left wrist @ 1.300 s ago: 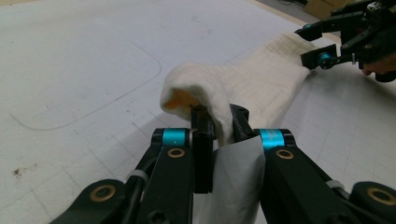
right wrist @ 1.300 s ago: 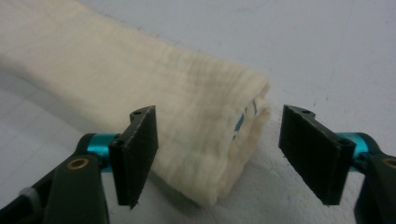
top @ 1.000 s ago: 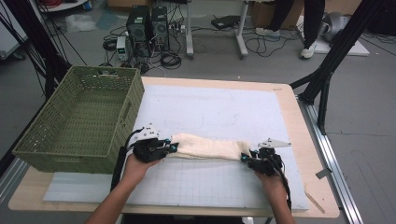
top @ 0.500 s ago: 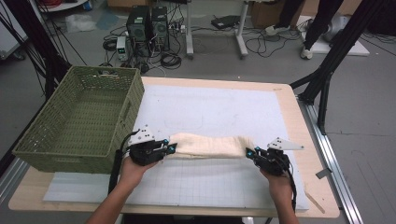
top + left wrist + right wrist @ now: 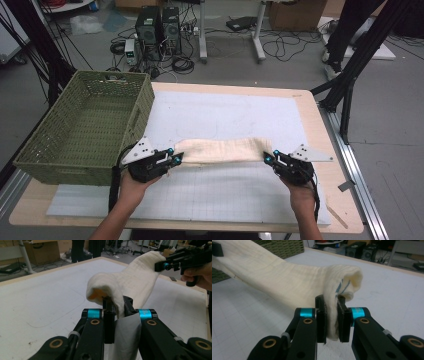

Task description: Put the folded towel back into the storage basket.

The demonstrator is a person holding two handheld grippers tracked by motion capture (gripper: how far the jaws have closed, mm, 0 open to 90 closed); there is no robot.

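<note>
Two claws, L (image 5: 176, 159) & R (image 5: 268, 157), clamp cloth (image 5: 220, 150) ends; R gripper view shows blue stripes.

Cream cloth (image 5: 220, 150) stretched above the mat (image 5: 225, 115)

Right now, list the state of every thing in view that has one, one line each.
Cream cloth: folded into a long band, stretched between both grippers, held off the mat.
Left gripper: fingers shut on one end of the cloth.
Right gripper: fingers shut on the other end.
Green basket: upright at the table's left edge, empty.
</note>
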